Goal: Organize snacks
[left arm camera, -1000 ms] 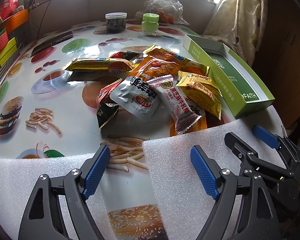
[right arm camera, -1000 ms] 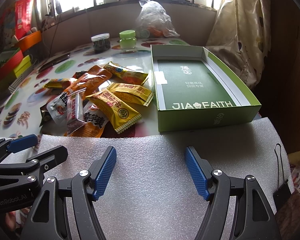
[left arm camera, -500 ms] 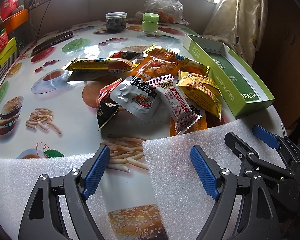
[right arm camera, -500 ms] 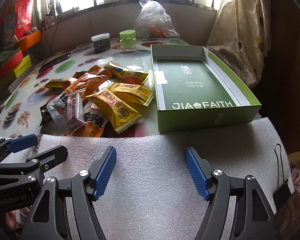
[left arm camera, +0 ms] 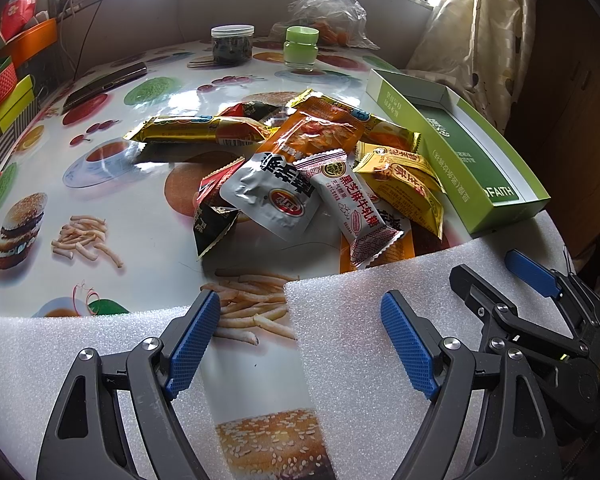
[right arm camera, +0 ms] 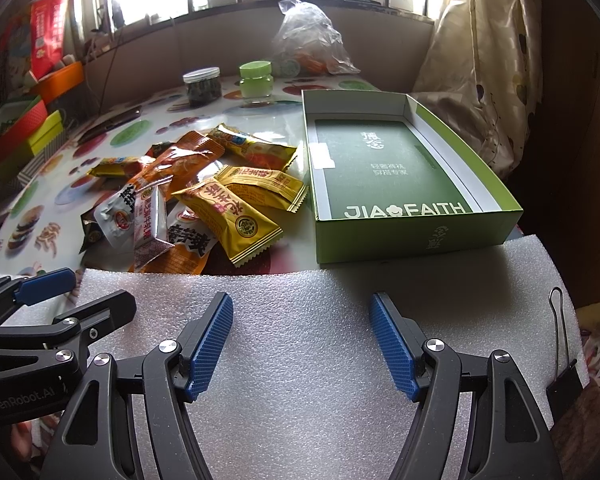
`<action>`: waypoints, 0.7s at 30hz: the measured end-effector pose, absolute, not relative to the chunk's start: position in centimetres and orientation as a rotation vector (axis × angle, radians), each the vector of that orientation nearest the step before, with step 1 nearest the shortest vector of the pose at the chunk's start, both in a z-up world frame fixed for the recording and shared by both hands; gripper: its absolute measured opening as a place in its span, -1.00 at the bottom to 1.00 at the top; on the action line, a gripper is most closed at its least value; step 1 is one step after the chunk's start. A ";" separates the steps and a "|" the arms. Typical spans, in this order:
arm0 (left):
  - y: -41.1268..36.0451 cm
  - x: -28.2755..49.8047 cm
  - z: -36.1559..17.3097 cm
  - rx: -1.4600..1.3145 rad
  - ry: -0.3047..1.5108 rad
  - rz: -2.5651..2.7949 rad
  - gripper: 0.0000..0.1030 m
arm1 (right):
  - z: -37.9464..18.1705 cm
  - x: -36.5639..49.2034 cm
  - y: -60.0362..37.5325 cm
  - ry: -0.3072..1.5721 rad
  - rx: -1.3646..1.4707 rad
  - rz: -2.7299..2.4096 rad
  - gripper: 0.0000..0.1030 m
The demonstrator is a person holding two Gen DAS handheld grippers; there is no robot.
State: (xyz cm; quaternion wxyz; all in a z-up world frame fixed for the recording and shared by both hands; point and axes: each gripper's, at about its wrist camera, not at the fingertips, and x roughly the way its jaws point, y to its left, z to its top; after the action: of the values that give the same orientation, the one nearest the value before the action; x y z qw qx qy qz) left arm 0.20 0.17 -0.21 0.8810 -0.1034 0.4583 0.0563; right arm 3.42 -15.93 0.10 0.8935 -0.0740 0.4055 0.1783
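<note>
A heap of snack packets (left arm camera: 312,168) lies mid-table: a silver pouch (left arm camera: 272,196), a white sesame candy bar (left arm camera: 352,204), yellow packets (right arm camera: 236,212) and orange ones (right arm camera: 180,164). To its right an open green box (right arm camera: 416,236) with a dark green floor holds nothing. My left gripper (left arm camera: 300,340) is open over the near table edge, well short of the heap. My right gripper (right arm camera: 302,340) is open above white foam, in front of the box. Each gripper also shows at the edge of the other's view.
White foam sheets (right arm camera: 300,360) cover the near edge of the food-print table (left arm camera: 100,208). At the back stand a dark jar (left arm camera: 232,44), a green-lidded jar (left arm camera: 300,46), a plastic bag (left arm camera: 328,12) and a phone (left arm camera: 104,84). Coloured boxes (right arm camera: 24,132) line the left side; a curtain (right arm camera: 484,60) hangs right.
</note>
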 end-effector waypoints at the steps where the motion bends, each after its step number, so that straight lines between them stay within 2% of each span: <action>1: 0.2 0.2 -0.2 -0.215 0.955 0.117 0.61 | 0.1 3.4 -15.9 0.841 -0.154 0.370 0.37; 21: 1.4 -0.1 0.9 -0.246 0.952 0.114 0.61 | 1.6 3.5 -15.7 0.813 -0.117 0.452 0.36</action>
State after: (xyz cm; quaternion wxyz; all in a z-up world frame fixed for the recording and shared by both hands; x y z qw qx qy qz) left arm -0.14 1.43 0.91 0.8800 -0.1178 0.4568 0.0547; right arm 3.46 -15.67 1.61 0.8922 -0.0564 0.3917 0.2178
